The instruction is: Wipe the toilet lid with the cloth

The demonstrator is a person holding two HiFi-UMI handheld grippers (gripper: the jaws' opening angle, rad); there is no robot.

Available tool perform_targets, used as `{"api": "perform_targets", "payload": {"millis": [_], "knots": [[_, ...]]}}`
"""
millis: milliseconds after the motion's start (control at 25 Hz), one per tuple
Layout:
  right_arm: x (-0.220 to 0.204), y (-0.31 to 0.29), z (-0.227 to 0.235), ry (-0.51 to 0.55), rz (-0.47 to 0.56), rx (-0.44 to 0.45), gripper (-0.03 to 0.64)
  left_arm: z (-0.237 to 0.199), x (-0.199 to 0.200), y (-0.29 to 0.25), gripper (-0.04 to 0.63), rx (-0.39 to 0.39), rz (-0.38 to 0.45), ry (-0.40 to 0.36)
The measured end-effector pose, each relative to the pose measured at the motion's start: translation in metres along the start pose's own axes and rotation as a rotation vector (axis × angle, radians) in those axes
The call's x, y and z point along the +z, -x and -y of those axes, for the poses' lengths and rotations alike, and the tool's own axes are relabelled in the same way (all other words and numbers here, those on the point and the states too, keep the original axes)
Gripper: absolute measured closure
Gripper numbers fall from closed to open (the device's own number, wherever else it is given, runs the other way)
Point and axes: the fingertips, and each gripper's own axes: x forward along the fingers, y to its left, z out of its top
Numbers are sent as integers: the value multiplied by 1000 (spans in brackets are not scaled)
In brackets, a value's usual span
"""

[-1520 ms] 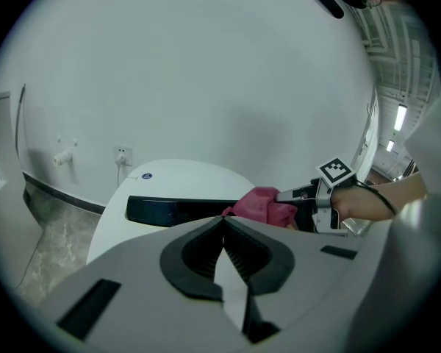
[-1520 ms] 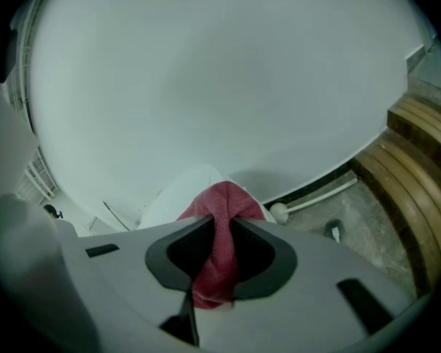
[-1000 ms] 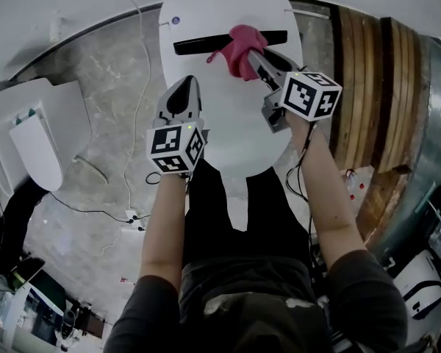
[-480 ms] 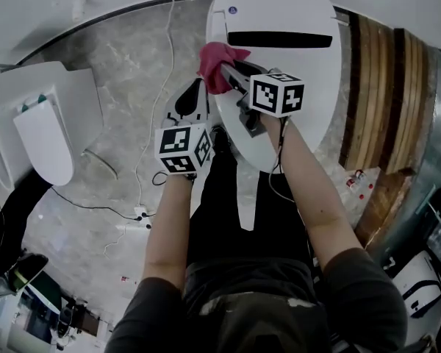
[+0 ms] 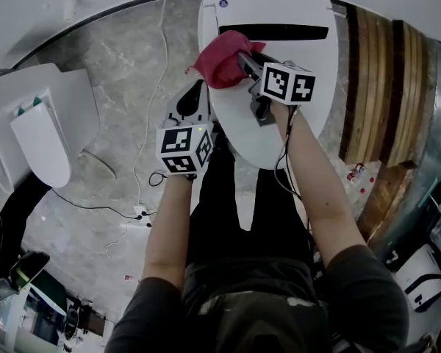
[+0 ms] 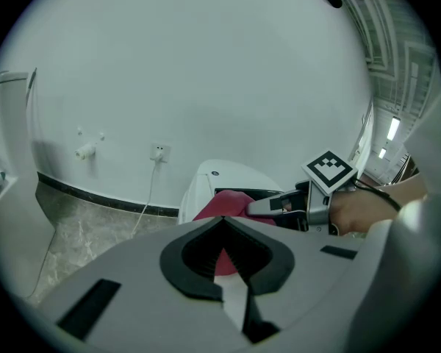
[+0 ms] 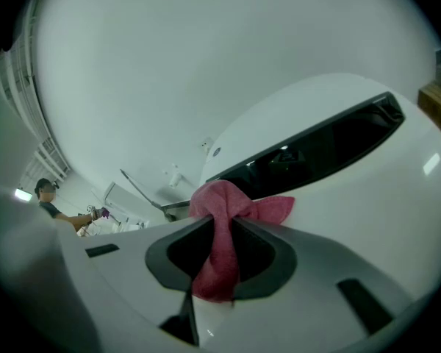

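Head view shows one pink cloth pinched in the right tool. The jaws are closed on a bunched fold of it, and the rest of the cloth puffs out beyond the tips. The cloth sits at the left rim of the toilet lid, just beside the dark strip at the back of the lid. It seems to touch the surface, but I cannot tell how hard it presses. The left tool is closed with nothing between its jaws, and it hangs just off the left side of the lid, near the cloth.

What could go wrong, in my judgement:
- The cloth is so near the rim that a stroke to the left could carry it off the lid, and then it would wipe only air.
- Only a narrow fold is gripped, so strong rubbing may pull it out of the jaws.
- The cloth is bunched, so it covers little surface and may leave stripes unwiped.
- The idle left tool is close enough to knock against the rim or the cloth.

Count: two tools, one cloth, one lid under work, a second white toilet well apart on the floor, and one white cable.
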Motion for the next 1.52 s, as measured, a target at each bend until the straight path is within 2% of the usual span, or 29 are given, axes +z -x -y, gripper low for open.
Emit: {"api": "perform_targets", "payload": {"millis": [320, 680, 960, 1080, 1200, 1400, 1520], "knots": [[21, 64, 86, -64, 62, -73, 549, 68, -5, -28, 588, -41, -19, -19], [35, 148, 199, -146, 141, -150, 549, 160, -39, -65, 588, -77, -58, -42], [28, 188, 253, -157, 132, -166, 549, 212, -65, -74, 588, -72, -66, -15], [30, 193, 252, -135, 130, -141, 549, 221, -71, -72, 588, -68, -66, -13], [36, 199, 229, -108, 155, -75, 549, 218, -71, -63, 588, -60, -57, -20], [30, 196, 158, -52, 155, 37, 549, 186, -66, -43, 588, -25, -38, -17], [15, 191, 107, -55, 155, 99, 549, 162, -56, -24, 588, -14, -19, -23]]}}
